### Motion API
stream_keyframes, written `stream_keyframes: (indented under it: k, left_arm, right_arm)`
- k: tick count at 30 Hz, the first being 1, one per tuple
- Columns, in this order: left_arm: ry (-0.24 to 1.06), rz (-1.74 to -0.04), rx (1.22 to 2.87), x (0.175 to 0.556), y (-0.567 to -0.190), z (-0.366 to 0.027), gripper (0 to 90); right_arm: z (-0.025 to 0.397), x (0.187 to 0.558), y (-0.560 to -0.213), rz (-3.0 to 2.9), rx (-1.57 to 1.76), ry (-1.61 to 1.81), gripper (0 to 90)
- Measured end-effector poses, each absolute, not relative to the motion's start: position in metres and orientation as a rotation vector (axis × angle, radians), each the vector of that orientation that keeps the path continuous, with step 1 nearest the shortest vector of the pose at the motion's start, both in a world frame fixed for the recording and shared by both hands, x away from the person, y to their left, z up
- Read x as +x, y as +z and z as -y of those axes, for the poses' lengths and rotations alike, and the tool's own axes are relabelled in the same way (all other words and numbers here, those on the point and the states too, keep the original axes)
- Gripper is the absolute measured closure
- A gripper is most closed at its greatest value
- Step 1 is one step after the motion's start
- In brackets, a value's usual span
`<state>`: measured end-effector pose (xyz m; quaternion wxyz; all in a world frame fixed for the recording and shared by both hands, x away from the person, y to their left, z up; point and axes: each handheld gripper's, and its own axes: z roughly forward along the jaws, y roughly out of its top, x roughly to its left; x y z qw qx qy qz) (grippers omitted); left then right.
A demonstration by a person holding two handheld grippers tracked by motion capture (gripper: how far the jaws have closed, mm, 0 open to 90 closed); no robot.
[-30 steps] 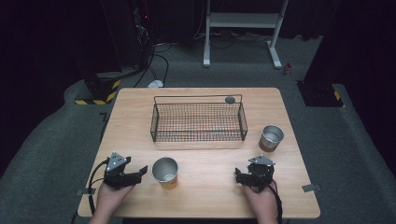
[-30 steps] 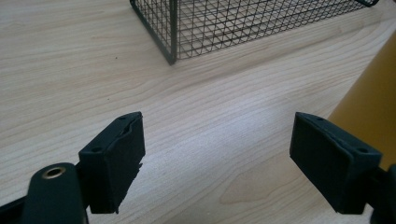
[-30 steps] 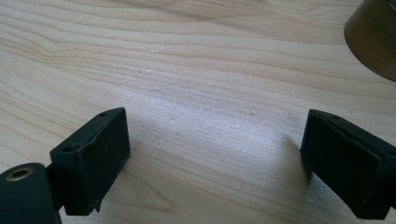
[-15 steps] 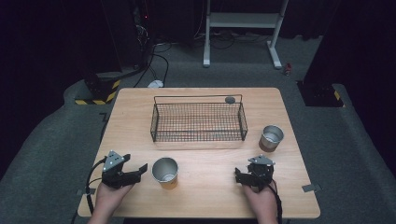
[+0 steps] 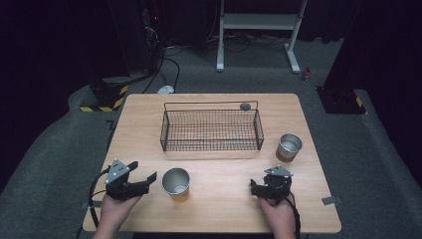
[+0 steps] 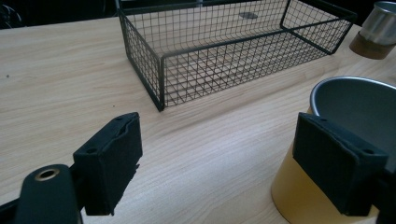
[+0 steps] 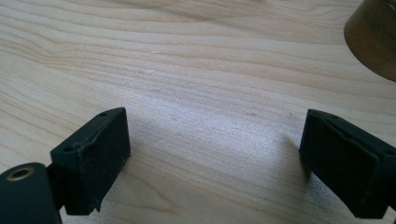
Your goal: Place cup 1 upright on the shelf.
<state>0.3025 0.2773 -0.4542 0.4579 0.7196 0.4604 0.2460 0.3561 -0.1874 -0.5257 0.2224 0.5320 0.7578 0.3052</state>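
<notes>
On the wooden tabletop [image 5: 224,169] at lower left, our spread left claw [image 5: 145,173] nears the yellow cup [image 5: 176,183]; next, we judge, straddle its wall and pinch.

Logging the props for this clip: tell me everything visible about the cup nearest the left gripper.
The cup is a round metal one, open end up and standing upright on the wooden table, in front of the wire basket and apart from it. Its inside looks dull grey and bare; its outer wall looks yellowish in the left gripper view. The left gripper is open beside it, one jaw right by its wall; contact cannot be told. Nothing else touches it.
</notes>
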Motion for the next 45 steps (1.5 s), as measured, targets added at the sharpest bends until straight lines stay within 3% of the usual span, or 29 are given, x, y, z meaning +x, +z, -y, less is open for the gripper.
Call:
stream_keyframes:
  k: [45]
  left_arm:
    - [0.522, -0.923, 1.757, 0.279, -0.44, -0.24, 11.2]
  right_arm:
    - [0.187, 0.356, -0.526, -2.095, 1.47, 0.844, 8.5]
